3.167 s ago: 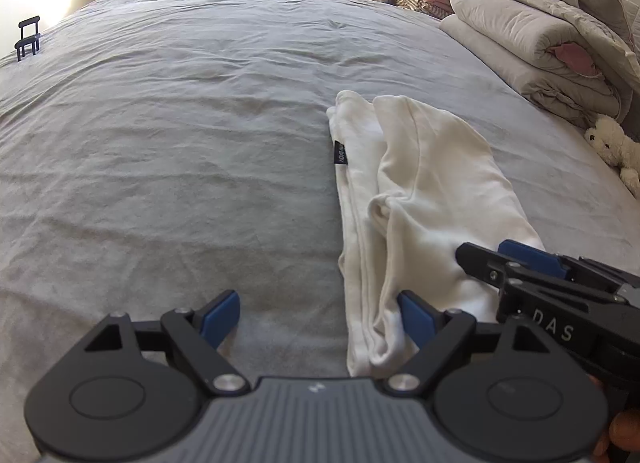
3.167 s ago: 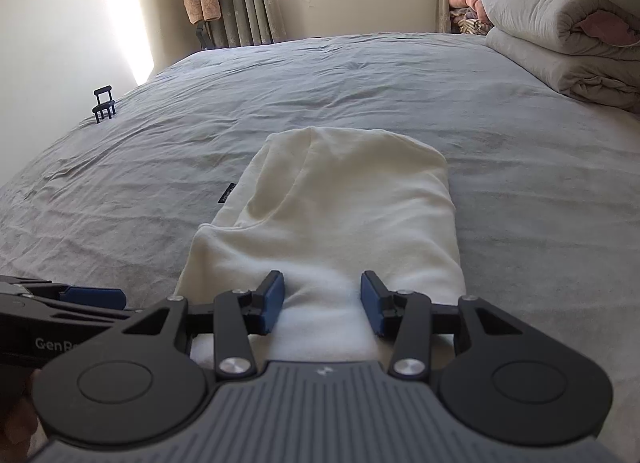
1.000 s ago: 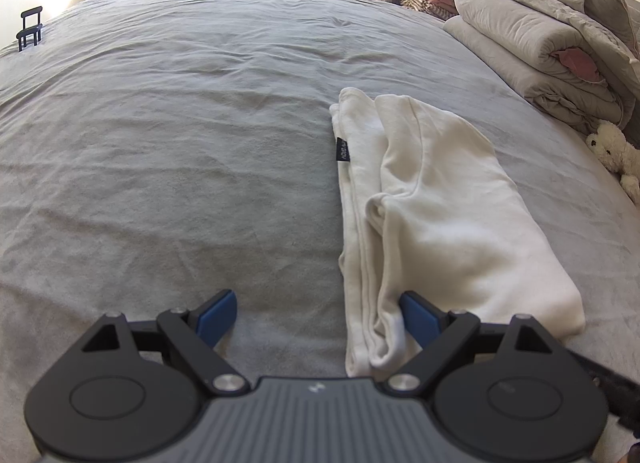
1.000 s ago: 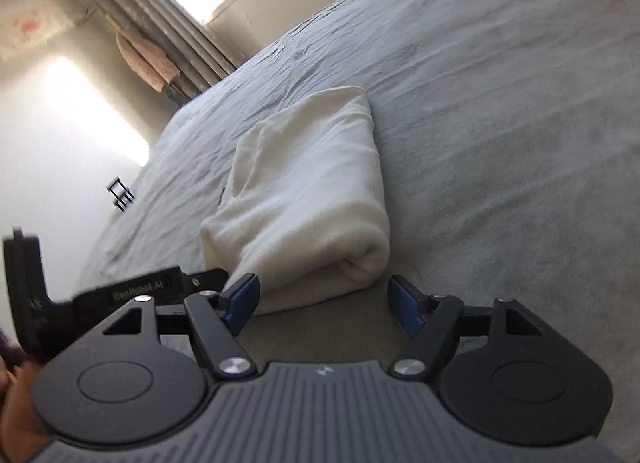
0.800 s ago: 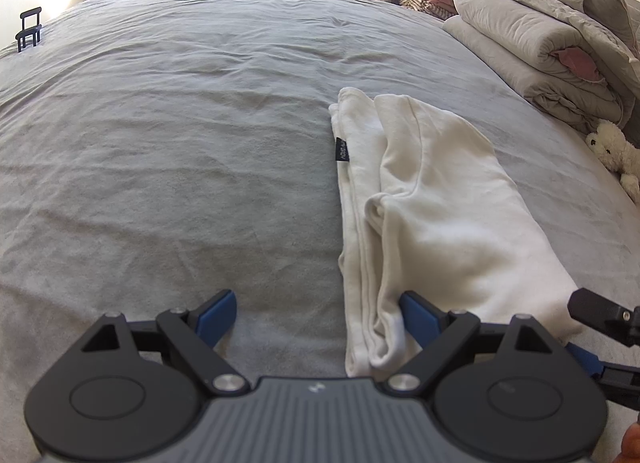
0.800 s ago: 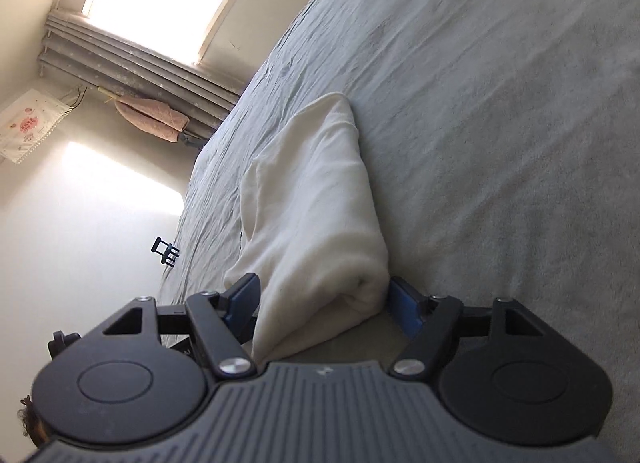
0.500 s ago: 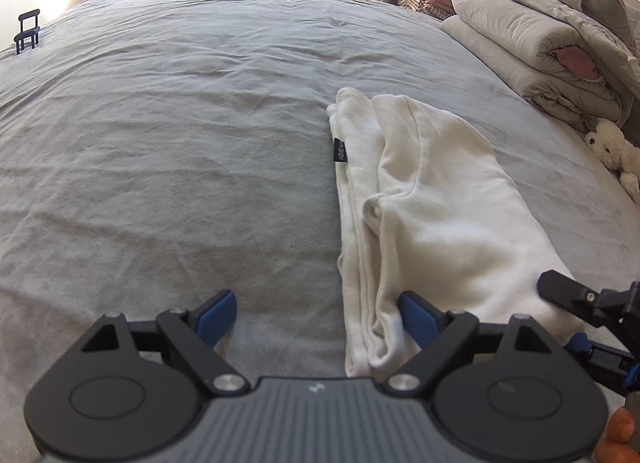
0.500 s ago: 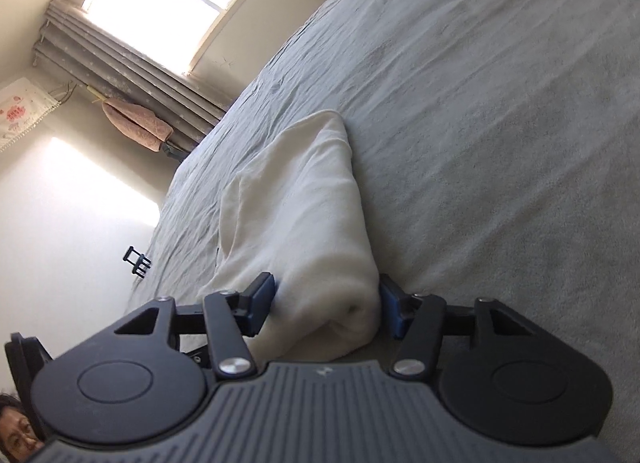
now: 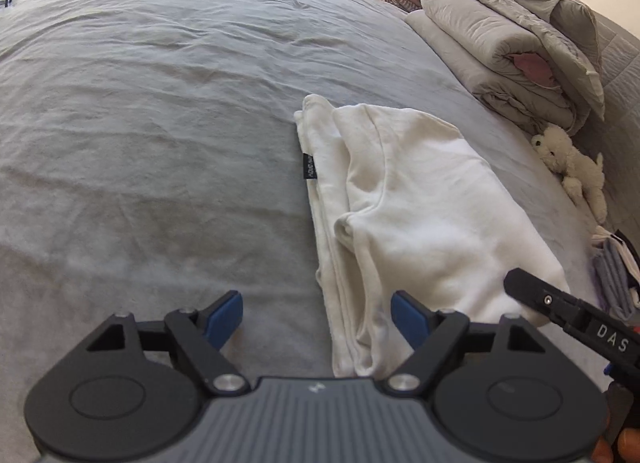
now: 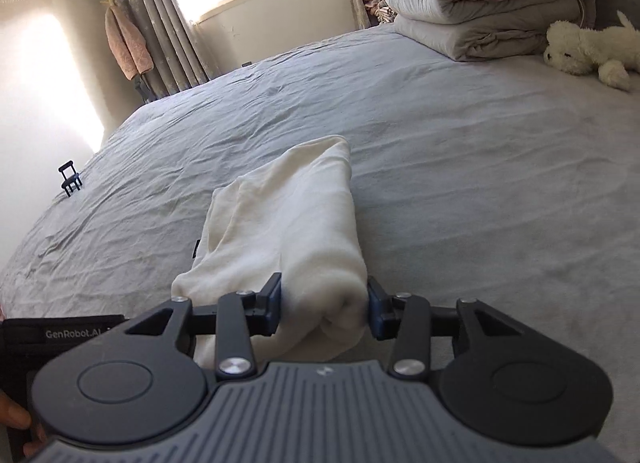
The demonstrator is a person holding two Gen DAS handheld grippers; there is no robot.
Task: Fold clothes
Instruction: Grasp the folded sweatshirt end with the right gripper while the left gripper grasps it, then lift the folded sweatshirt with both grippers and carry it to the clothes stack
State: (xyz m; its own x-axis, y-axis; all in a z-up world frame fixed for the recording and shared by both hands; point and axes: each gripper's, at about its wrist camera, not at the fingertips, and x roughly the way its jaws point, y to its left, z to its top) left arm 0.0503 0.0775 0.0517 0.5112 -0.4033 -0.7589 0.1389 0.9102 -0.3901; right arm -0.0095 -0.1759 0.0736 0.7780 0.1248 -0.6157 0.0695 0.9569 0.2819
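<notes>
A cream garment (image 9: 420,203) lies folded lengthwise on the grey bed sheet (image 9: 160,103), with a small black label on its left edge. My left gripper (image 9: 316,317) hovers at the garment's near left corner. Its jaws are closing but still wide, and the folded left edge lies between them with neither pad touching it. In the right wrist view my right gripper (image 10: 324,305) is still closing, and both blue pads press on the rolled near right corner of the garment (image 10: 288,223). That gripper's black fingers (image 9: 560,303) also show at the left wrist view's right edge.
Folded grey duvets (image 9: 500,43) are stacked at the bed's far right, with a white plush toy (image 9: 572,167) beside them. A small stack of folded cloth (image 9: 616,275) sits past the bed's right edge. A tiny black chair-shaped object (image 10: 70,179) stands far left.
The right gripper rolled back towards level and closed on the garment's near right corner, which has bunched up between its pads. The left gripper tilted down slightly and its jaws narrowed a little.
</notes>
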